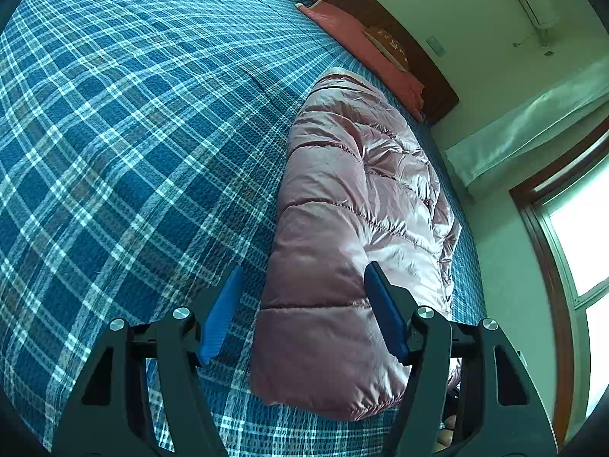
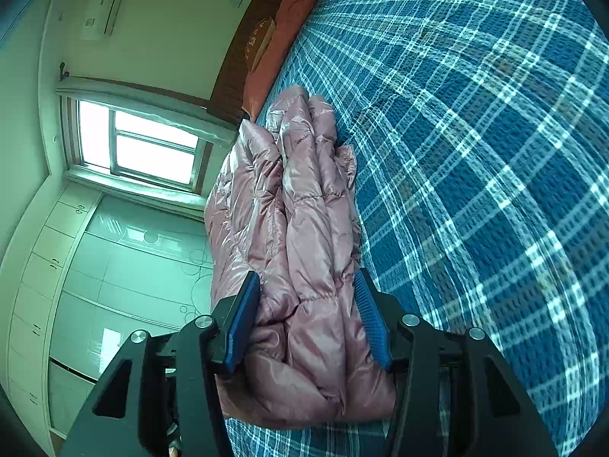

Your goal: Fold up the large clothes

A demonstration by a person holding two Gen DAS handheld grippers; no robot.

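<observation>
A shiny pink puffer jacket lies folded lengthwise on a bed with a blue plaid cover. My left gripper is open, its blue fingers wide apart over the jacket's near end, one over the cover, one over the jacket. In the right wrist view the jacket lies bunched in long folds near the bed's edge. My right gripper is open, with its fingers on either side of the jacket's near end, not clamped.
A salmon pillow and a dark wooden headboard are at the bed's far end. A window and white wardrobe doors lie beyond the bed's edge. The plaid cover spreads wide beside the jacket.
</observation>
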